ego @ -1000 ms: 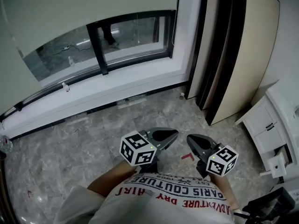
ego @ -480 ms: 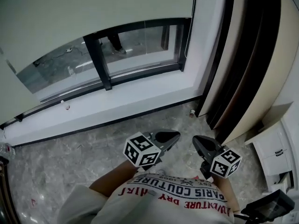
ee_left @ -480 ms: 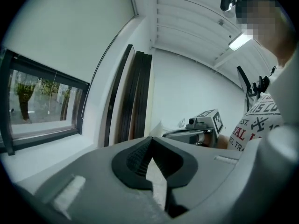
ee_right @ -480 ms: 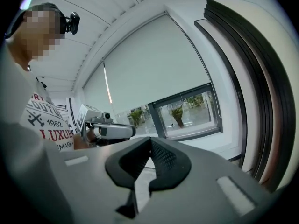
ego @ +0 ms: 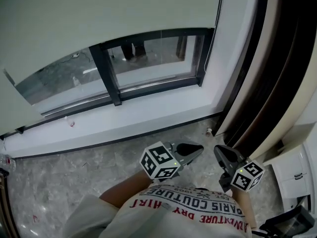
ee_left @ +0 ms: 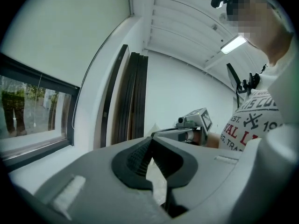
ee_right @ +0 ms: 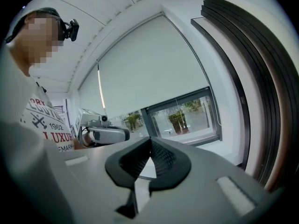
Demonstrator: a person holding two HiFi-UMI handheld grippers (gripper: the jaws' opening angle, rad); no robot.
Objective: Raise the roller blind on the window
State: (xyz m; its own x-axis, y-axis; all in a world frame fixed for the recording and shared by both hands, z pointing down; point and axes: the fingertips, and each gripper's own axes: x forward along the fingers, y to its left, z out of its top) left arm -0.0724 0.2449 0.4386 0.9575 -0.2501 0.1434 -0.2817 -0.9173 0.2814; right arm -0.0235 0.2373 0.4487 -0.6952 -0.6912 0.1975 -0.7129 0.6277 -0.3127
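Note:
A pale roller blind (ego: 99,9) hangs over the upper part of the dark-framed window (ego: 148,58), leaving a strip of glass bare at the bottom. A thin cord (ego: 216,29) runs down the window's right edge. My left gripper (ego: 200,149) and right gripper (ego: 218,150) are held side by side at waist height over the floor, short of the white sill (ego: 124,118), and touch nothing. Both are shut and empty. In the left gripper view its jaws (ee_left: 151,139) meet at the tip. The right gripper (ee_right: 150,139) points at the window and blind (ee_right: 149,73).
Tall dark panels (ego: 270,83) lean against the wall right of the window. A white cabinet (ego: 292,170) stands at the lower right. The floor is grey marble (ego: 69,182). A small object (ego: 73,124) lies on the sill at the left.
The person has stepped closer to the window and toward its right end, carrying both grippers along. The window fills more of the head view. Both grippers stay shut.

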